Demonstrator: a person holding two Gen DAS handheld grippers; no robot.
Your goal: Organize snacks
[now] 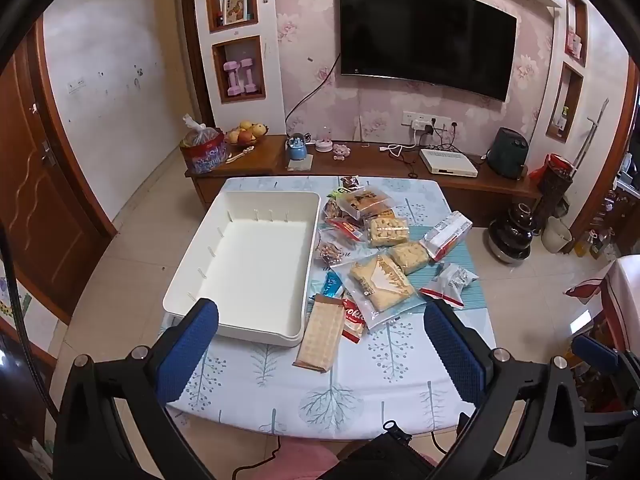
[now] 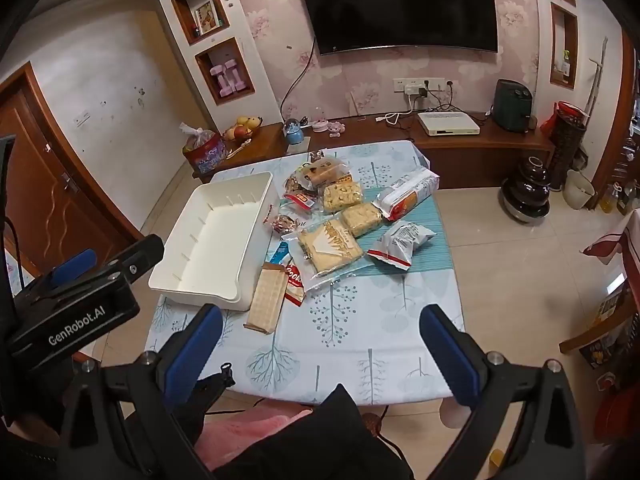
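Both grippers are hovering spread wide, nothing btwn jaws, over the table's (image 2: 360, 360) near edge. The wafer pack (image 2: 266, 300) is lying nearest, long axis running near-to-far, just beside the white bin's (image 2: 192, 280) near right corner, ahead-left of the right gripper (image 2: 320, 344) and dead ahead of the left gripper (image 1: 320, 340), so the left looks slightly better placed.

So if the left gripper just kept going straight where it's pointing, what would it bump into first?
Probably the long cracker pack, lying next to the white bin. The left gripper has its jaws wide open and empty, aimed down at the table. Depth is hard to judge, so it could land on bare tablecloth instead.
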